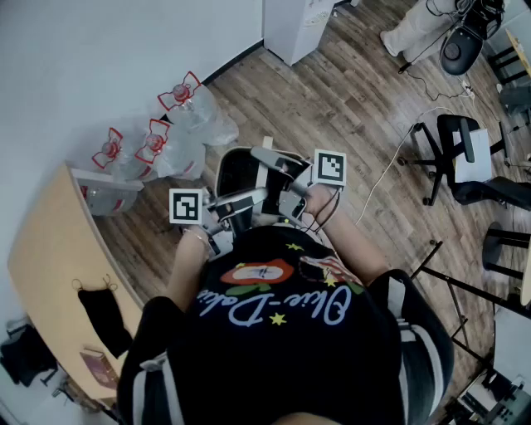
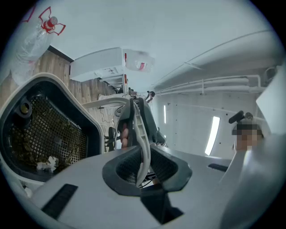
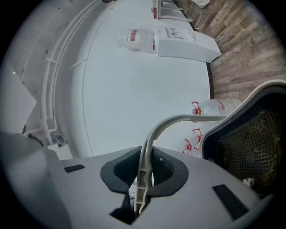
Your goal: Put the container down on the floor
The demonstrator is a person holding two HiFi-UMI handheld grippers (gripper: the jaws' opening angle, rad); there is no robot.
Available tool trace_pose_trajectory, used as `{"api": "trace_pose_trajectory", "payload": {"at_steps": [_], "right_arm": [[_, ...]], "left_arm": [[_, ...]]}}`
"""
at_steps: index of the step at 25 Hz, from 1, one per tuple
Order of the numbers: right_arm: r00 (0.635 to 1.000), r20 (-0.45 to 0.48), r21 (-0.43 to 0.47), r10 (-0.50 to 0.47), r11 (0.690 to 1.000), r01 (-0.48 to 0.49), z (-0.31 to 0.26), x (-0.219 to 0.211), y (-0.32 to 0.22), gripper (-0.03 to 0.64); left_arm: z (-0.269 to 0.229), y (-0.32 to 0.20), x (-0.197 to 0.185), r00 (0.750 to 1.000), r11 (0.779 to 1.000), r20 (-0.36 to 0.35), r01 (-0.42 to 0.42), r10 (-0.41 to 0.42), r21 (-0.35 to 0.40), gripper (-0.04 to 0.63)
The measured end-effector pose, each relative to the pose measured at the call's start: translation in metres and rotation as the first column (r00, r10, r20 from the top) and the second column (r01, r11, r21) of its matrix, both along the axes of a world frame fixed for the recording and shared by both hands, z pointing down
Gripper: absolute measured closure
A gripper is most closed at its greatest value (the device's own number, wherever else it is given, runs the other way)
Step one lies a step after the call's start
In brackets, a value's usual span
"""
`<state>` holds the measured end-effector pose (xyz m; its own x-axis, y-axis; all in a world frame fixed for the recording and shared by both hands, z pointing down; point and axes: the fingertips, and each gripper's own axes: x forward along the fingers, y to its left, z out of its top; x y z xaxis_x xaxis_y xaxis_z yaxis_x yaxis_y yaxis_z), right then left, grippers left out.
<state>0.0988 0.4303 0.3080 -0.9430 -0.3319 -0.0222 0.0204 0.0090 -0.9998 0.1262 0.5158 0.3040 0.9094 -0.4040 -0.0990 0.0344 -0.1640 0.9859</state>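
The container [image 1: 238, 172] is a white-rimmed bin with a black mesh lining, and I hold it above the wooden floor in front of the person's chest. Its thin grey handle [image 2: 135, 120] passes between the pads of my left gripper [image 2: 143, 175], which is shut on it. The bin's mesh inside [image 2: 47, 132] fills the left of that view, with scraps of litter at the bottom. My right gripper [image 3: 142, 180] is shut on the same handle [image 3: 178, 120], the bin [image 3: 252, 147] hanging to its right. In the head view both grippers [image 1: 235, 203] [image 1: 286, 192] meet over the bin.
Large clear water bottles [image 1: 178, 124] with red handles lie on the floor by the wall beyond the bin. A wooden table [image 1: 50, 249] with a black mask [image 1: 104, 315] stands at the left. A white cabinet [image 1: 294, 25], office chairs [image 1: 460, 158] and a floor cable [image 1: 390, 166] lie further off.
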Motion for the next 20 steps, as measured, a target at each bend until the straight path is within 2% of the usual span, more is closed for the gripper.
{"api": "trace_pose_trajectory", "payload": {"at_steps": [10, 20], "right_arm": [[1.000, -0.003, 0.018, 0.010, 1.000, -0.010, 0.002, 0.001, 0.000, 0.577], [1.000, -0.006, 0.011, 0.022, 1.000, -0.022, -0.002, 0.032, 0.002, 0.575]], "left_arm": [[0.002, 0.001, 0.001, 1.000, 1.000, -0.019, -0.009, 0.009, 0.001, 0.548], [-0.002, 0.004, 0.030, 1.000, 1.000, -0.020, -0.015, 0.014, -0.021, 0.548]]}}
